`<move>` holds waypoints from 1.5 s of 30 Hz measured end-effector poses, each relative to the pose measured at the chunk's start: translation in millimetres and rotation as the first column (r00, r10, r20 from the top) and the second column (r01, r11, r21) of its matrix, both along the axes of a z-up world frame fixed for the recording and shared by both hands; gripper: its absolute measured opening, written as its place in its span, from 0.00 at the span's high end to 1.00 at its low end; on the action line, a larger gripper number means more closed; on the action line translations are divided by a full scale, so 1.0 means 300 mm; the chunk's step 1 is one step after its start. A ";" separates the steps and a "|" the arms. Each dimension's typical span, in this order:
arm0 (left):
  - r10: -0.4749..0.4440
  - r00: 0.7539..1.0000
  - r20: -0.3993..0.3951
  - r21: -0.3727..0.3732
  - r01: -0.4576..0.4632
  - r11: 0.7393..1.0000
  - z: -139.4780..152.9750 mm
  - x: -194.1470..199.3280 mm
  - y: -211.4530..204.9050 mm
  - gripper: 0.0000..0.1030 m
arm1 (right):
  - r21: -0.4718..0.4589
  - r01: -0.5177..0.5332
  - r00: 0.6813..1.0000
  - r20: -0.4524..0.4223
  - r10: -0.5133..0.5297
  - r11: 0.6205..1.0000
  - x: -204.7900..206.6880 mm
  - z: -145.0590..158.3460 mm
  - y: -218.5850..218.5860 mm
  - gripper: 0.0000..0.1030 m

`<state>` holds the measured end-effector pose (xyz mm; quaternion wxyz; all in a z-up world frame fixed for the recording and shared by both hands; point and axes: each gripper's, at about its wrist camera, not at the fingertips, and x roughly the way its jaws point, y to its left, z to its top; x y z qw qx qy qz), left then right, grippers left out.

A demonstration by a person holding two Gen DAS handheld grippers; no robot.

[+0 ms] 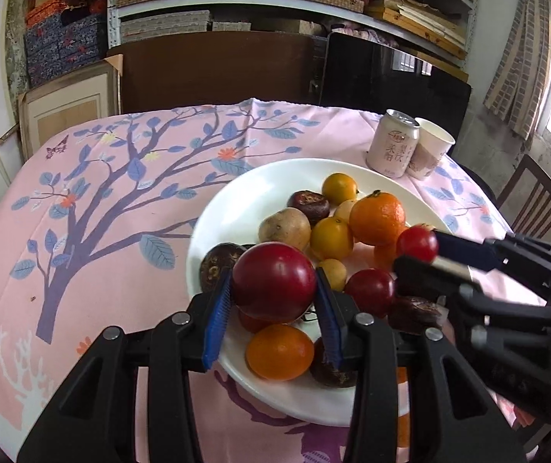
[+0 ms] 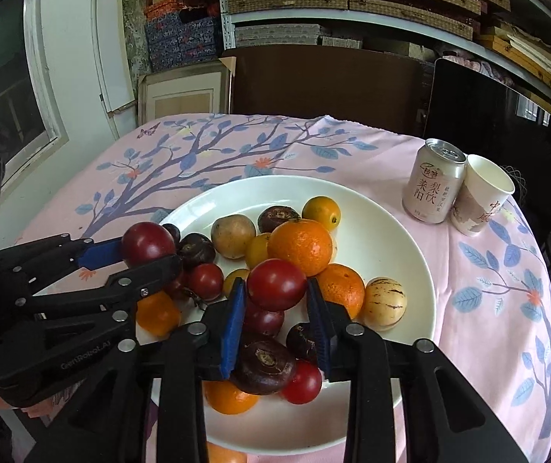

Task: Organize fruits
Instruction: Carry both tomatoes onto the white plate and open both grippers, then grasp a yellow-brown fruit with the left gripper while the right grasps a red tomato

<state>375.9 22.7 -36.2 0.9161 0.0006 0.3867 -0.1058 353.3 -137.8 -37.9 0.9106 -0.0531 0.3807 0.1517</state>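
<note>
A smooth, firm, bruisable red plum [image 1: 274,286] is pinched across its widest part by the left claw [image 1: 273,301], while a slippery tomato [image 2: 276,284] sits loose between the right claw's [image 2: 277,301] half-open pads.

Fruit [image 2: 300,246] is lying piled on a plate [image 2: 391,231] that is sitting on the table [image 2: 352,154]; a can [image 2: 431,181] and cup [image 2: 482,196] are standing side by side behind it to the right.

Each gripper, left gripper [image 1: 273,289] and right gripper [image 2: 275,289], is a black plastic linkage of angular arms joined by round silver screws, tipped with ribbed blue pads [image 1: 217,322], the left one bearing faint white lettering at nine o'clock.
</note>
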 end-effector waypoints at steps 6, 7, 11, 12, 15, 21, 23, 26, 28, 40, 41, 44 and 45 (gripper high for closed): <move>0.101 0.994 0.040 -0.157 -0.093 0.983 0.034 -0.042 0.132 0.04 | -0.043 0.071 0.993 0.094 -0.067 0.997 -0.113 0.065 -0.094 0.04; 0.104 0.994 0.040 -0.175 -0.095 0.980 0.043 -0.057 0.150 0.04 | -0.031 0.069 0.995 0.076 -0.067 0.997 -0.135 0.068 -0.115 0.04; 0.069 0.995 0.066 -0.163 -0.057 0.985 0.058 -0.153 0.175 0.04 | -0.017 0.066 0.998 0.003 -0.066 0.998 -0.239 0.033 -0.159 0.03; 0.061 0.996 0.060 -0.129 -0.053 0.990 0.055 -0.179 0.172 0.04 | -0.019 0.058 0.998 -0.010 -0.059 0.998 -0.267 0.014 -0.161 0.03; 0.028 0.999 0.043 -0.102 -0.023 0.995 0.030 -0.257 0.169 0.04 | -0.016 0.017 0.999 -0.052 -0.017 1.000 -0.345 -0.063 -0.146 0.03; -0.066 0.997 -0.038 -0.139 0.060 0.988 -0.040 -0.349 0.165 0.04 | -0.063 -0.038 0.984 -0.178 0.026 0.997 -0.373 -0.216 -0.079 0.03; -0.059 0.998 -0.023 -0.227 0.053 0.973 -0.040 -0.370 0.210 0.04 | -0.051 -0.051 0.987 -0.153 0.043 0.997 -0.373 -0.217 -0.072 0.03; -0.028 0.999 -0.022 -0.274 0.021 0.961 -0.039 -0.375 0.252 0.04 | -0.047 -0.046 0.993 -0.114 0.041 0.998 -0.378 -0.206 -0.069 0.03; -0.016 0.999 -0.029 -0.286 0.007 0.958 -0.044 -0.366 0.262 0.04 | -0.044 -0.050 0.993 -0.107 0.045 0.998 -0.383 -0.207 -0.066 0.04; -0.081 0.992 -0.097 -0.166 0.064 0.984 -0.117 -0.340 0.152 0.04 | -0.039 -0.173 0.985 -0.014 0.172 0.984 -0.468 -0.142 -0.039 0.72; -0.095 0.991 -0.089 -0.125 0.084 0.989 -0.118 -0.351 0.119 0.04 | -0.036 -0.161 0.987 0.009 0.162 0.986 -0.468 -0.123 -0.052 0.72; -0.137 0.989 -0.052 -0.003 0.137 0.991 -0.113 -0.386 0.009 0.04 | -0.001 -0.071 0.996 0.054 0.071 0.997 -0.440 -0.077 -0.141 0.72; -0.121 0.992 -0.031 0.009 0.121 0.993 -0.109 -0.390 -0.011 0.04 | 0.006 -0.032 0.998 0.062 0.031 0.999 -0.430 -0.068 -0.173 0.72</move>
